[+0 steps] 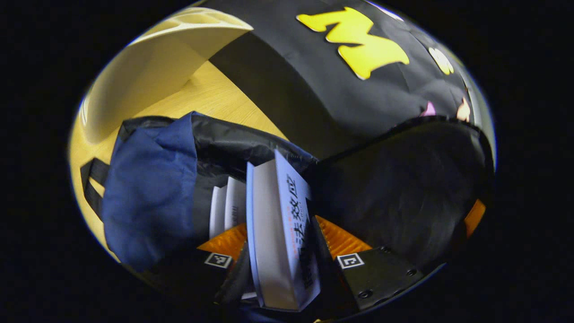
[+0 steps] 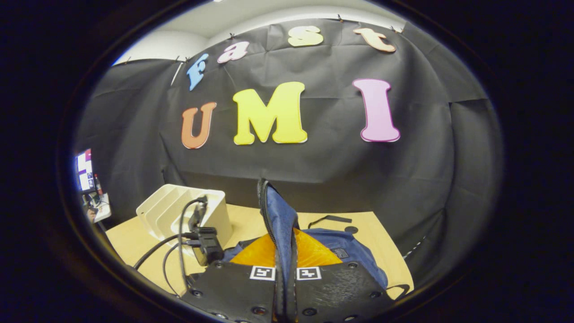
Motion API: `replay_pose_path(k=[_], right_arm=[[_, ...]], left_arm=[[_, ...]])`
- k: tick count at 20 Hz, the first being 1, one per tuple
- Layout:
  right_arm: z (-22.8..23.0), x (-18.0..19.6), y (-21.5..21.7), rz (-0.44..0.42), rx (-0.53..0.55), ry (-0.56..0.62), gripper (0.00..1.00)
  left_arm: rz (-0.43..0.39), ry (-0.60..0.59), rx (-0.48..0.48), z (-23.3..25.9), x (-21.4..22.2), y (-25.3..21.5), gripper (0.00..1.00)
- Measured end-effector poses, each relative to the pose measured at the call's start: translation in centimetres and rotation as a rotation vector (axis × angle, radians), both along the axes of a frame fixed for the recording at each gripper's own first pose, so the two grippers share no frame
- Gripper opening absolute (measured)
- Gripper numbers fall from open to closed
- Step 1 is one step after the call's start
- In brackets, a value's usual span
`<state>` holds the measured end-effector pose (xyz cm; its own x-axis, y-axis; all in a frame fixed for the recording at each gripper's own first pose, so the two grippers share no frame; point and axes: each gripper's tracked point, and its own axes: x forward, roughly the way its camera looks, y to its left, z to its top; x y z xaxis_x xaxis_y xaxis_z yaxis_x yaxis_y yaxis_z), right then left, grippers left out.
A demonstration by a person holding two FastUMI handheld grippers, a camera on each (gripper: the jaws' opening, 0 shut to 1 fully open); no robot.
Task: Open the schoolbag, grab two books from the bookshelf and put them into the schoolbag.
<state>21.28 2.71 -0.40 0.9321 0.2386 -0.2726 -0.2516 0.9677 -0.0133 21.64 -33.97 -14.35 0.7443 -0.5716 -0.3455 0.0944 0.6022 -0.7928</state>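
The left gripper (image 1: 287, 251) clamps a book (image 1: 280, 233) over the bag (image 1: 148, 193); the right gripper (image 2: 284, 278) pinches its flap (image 2: 278, 220) up. Lower the book straight, beside the one inside.

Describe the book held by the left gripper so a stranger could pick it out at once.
Find the blue schoolbag lying open on the wooden table. At its mouth the left gripper clamps one book upright. Unlike the white books already deeper inside, it has a pale blue cover with black and red lettering.
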Motion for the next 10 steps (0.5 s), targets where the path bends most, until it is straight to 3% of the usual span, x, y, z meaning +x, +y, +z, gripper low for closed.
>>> replay_pose_path(k=[4,10], right_arm=[[-1.2,0.5,-0.6,-0.033,0.016,0.025,0.03],[-3.4,0.4,-1.5,-0.112,0.006,0.078,0.0]], left_arm=[[-0.019,0.018,0.087,-0.2,-0.3,1.8,0.79],[-0.003,-0.032,0.122,1.4,-0.9,5.2,0.79]])
